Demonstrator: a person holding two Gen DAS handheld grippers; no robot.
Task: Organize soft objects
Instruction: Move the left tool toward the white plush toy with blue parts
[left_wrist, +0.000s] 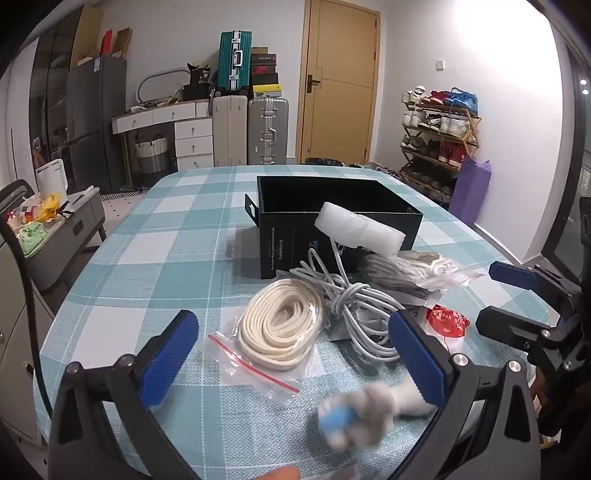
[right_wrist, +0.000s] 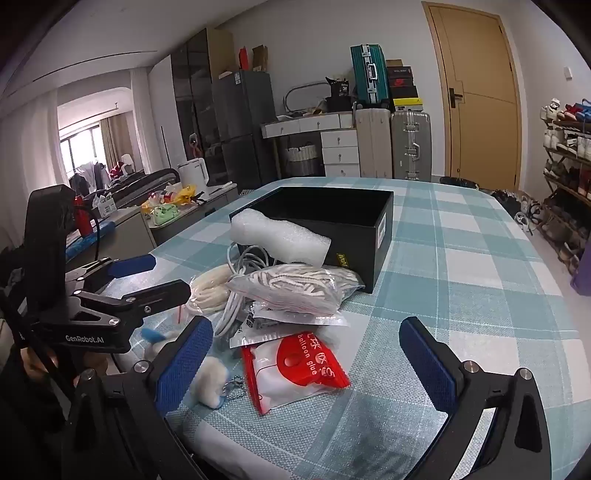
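Two tools spread, left tool (left_wrist: 295, 362), right tool (right_wrist: 306, 358), foam roll (left_wrist: 359, 234) lengthwise against box (left_wrist: 332, 192) front.

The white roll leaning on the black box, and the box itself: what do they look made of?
White roll: looks like soft foam or bubble wrap, translucent white with a dimpled, crinkled surface. Black box: probably rigid cardboard with a matte finish, given its thin straight walls and printed side.

Home interior, living and dining area. Evidence: dining table with checked cloth (left_wrist: 155, 258); stacked suitcases (left_wrist: 251, 122); loaded shoe rack (left_wrist: 439, 136); fridge (left_wrist: 96, 122); white drawer desk (left_wrist: 177, 129); wooden door (left_wrist: 340, 81); curtained window (right_wrist: 92, 147).
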